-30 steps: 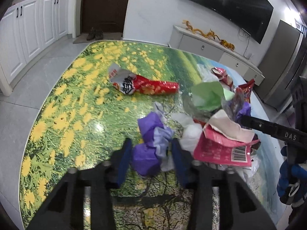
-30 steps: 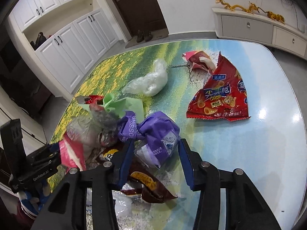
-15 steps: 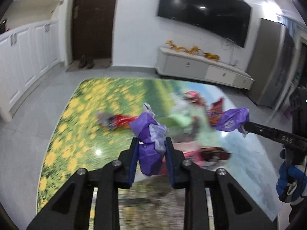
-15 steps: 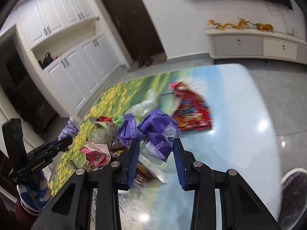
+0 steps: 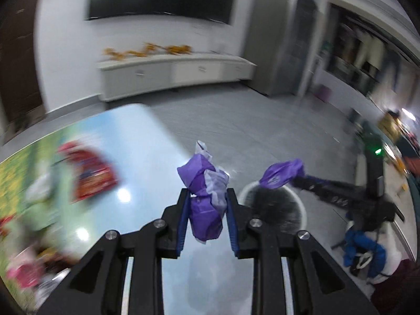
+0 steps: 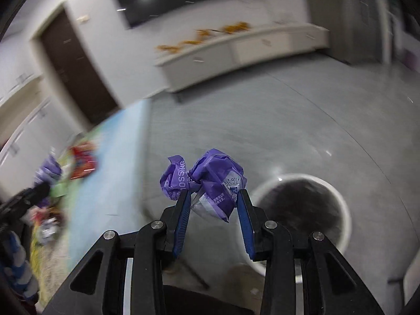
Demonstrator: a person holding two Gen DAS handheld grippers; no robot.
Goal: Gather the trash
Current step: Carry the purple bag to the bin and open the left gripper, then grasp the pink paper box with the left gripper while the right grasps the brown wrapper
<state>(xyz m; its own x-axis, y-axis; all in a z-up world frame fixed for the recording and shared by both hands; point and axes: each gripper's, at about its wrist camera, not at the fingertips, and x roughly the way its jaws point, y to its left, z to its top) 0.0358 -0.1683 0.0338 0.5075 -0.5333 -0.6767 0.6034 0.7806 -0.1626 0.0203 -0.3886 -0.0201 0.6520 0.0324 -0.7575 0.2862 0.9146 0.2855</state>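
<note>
- Trash is in both claws: the left claw point(image 5: 207, 216) pinches a purple wrapper point(image 5: 204, 199) over the worktop point(image 5: 147, 173) edge, and the right claw point(image 6: 214, 219) pinches a purple bag point(image 6: 215, 183) above the floor point(image 6: 288, 120), just short of the bin point(image 6: 344, 210).
- Both sets of jaws closed further over the last second, each onto its bundle, and the pads look pressed into the crumpled film.
- Risk: each piece is gripped low, with most of the bulk sticking out past the fingertips. Slick film of this kind could slide free on a quick swing and land on the floor.
- Risk: the bin mouth is narrow for two claws. If both arrive together, I judge they may knock each other or the rim.
- Risk: letting go early. The right claw's bag sits left of the rim, not over the opening, so a drop now would likely miss.
- Risk: the left claw has farther to go; its wrapper is over the worktop, so it would fall back onto it.
- Left view alone shows the right claw from the side, with its bag right over the bin mouth, and a gloved hand point(image 5: 365, 252) behind it.
- Right view alone shows printed lettering on the bag and the full bin rim; the left claw point(image 6: 39, 186) there is only a dark blur by the worktop litter point(image 6: 81, 160).
- Both views are smeared, so the rest of the litter cannot be told apart.
</note>
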